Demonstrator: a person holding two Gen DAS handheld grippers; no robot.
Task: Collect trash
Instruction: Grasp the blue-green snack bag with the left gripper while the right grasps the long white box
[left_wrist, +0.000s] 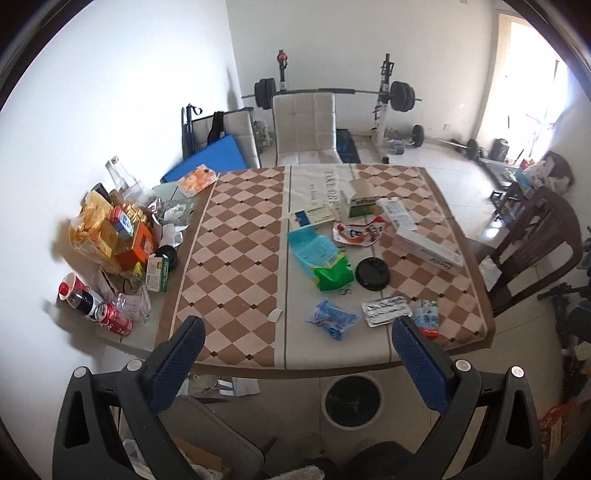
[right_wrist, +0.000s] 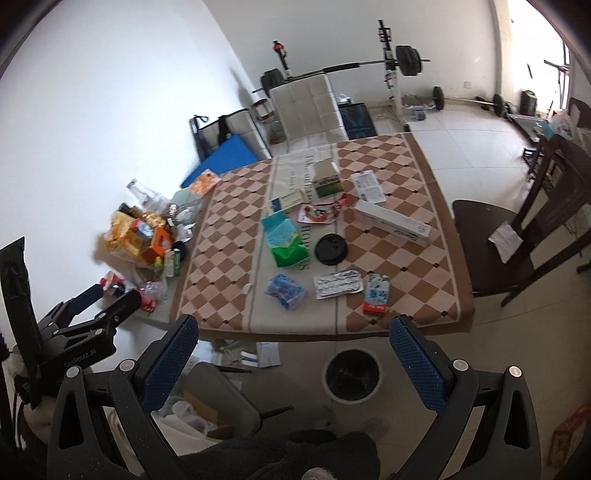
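Observation:
Trash lies on the checkered tablecloth: a blue crumpled wrapper, a silver blister pack, a blue-red pouch, a black round lid, a green-and-teal bag, a red-white pouch, a long white box and a green-white carton. A round bin with a black liner stands on the floor below the table's near edge. My left gripper is open and empty above that edge. My right gripper is open and empty, back from the table; the same trash and bin show ahead.
A pile of snack boxes, bottles and a red can crowds the table's left side by the wall. A padded chair stands at the far end, a dark wooden chair at the right. Weight-lifting gear is behind. The left gripper shows in the right wrist view.

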